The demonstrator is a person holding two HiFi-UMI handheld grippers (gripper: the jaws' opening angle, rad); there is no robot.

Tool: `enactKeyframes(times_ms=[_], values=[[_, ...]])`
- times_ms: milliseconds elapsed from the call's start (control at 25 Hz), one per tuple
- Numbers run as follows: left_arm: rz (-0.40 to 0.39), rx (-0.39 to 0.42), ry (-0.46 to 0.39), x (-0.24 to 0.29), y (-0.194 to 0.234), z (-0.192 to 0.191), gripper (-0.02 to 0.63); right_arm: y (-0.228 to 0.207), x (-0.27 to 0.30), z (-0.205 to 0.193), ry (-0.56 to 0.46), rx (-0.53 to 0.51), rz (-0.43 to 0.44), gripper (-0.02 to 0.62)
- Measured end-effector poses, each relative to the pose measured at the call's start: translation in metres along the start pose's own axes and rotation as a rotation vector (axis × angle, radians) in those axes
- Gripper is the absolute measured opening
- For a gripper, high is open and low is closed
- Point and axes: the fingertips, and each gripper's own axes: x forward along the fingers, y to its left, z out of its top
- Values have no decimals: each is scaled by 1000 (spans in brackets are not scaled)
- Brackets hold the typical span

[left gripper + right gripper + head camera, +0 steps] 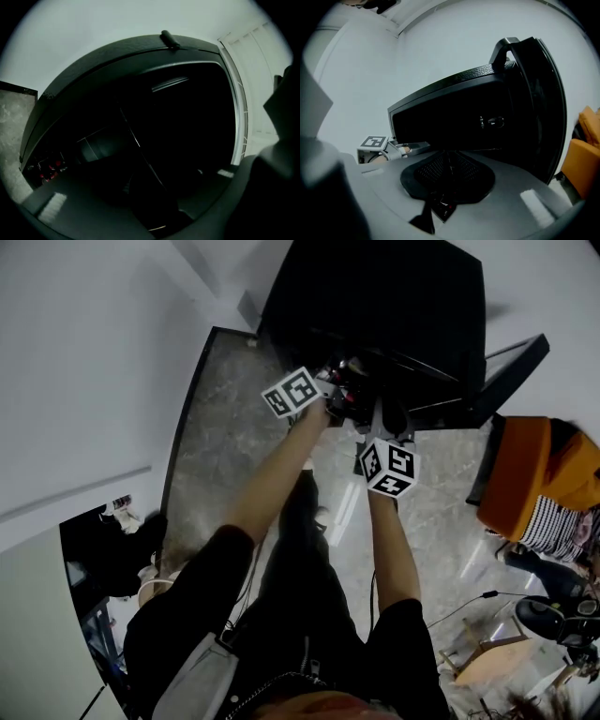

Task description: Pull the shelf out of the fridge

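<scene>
The black fridge [375, 306] stands on the floor with its door [511, 367] swung open to the right. Both grippers are at its open front. My left gripper [339, 382] looks level into the dark inside [178, 131], its jaws wide apart and nothing seen between them. A thin pale line [136, 140] slants across that dark; it may be the shelf's edge, I cannot tell. My right gripper [449, 169] hangs just outside the opening, mesh pads [429, 171] a narrow gap apart with nothing between them. The left gripper's marker cube [372, 142] shows at its left.
Grey marbled floor [216, 456] runs along a white wall [94, 362] at the left. An orange seat [525, 474] with striped cloth [553, 526] stands right of the fridge door. Cables and a small wooden stool [487, 657] lie at the lower right.
</scene>
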Motion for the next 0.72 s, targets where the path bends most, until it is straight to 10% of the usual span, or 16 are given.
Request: enactKeyframes(times_ms=[720], values=[[-4,-284,-159,33,12,14,87,5,-19,-25,65,-96,26,54]])
